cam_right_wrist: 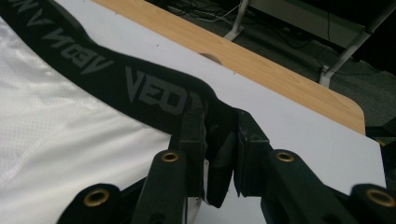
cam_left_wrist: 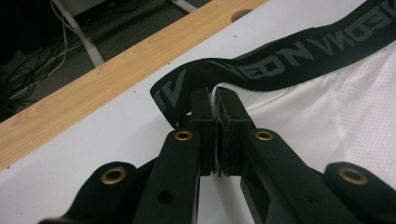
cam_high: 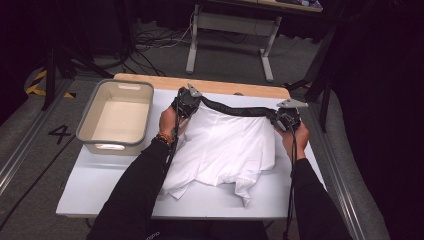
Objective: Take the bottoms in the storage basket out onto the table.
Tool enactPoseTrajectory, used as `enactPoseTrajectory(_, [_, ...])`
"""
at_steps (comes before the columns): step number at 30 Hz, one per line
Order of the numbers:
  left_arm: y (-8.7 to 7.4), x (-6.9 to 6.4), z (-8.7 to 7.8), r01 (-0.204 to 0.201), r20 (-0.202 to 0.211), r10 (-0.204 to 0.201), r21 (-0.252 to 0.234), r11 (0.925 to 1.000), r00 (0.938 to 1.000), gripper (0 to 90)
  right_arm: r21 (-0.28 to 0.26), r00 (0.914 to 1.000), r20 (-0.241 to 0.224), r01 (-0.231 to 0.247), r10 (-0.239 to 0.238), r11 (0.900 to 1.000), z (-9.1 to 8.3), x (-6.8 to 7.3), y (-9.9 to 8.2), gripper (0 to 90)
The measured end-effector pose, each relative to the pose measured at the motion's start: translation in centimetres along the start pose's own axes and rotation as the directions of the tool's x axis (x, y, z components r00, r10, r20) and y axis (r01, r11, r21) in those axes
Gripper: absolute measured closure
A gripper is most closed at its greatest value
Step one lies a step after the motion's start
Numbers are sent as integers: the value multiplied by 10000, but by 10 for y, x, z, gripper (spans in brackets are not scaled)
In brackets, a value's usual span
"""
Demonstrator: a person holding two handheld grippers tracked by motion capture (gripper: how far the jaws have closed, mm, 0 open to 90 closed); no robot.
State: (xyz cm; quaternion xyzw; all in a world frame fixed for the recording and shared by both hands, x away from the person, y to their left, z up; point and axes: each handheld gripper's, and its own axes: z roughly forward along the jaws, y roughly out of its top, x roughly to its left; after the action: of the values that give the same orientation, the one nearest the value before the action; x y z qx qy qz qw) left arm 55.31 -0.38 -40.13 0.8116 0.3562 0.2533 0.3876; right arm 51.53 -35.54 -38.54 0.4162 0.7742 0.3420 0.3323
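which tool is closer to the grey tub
Left. The left tool grips the black waistband just right of the grey tub; the right tool grips the waistband's far end, across the white garment.

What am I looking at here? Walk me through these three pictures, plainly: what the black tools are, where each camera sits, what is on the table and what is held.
No robot here: a person holds a tool in each hand. The left hand-held gripper and the right hand-held gripper each have two black jaws. The high view looks down from above the person's side. The other two cameras ride on the grippers and look along their jaws. On the white table lie white shorts with a black lettered waistband, beside a beige plastic tub. Each gripper is shut on one end of the waistband.
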Motion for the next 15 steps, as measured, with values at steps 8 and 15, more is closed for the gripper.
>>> enactPoseTrajectory(8, [2,0,-8,323,-250,-321,61,9995,9992,732,-8,9985,417,-344,344,9994,1,1,6,564])
enactPoseTrajectory(15, [-4,-14,-41,-2,420,22,-474,9989,9991,683,-420,9980,-356,-543,529,9976,-35,13,-10,525])
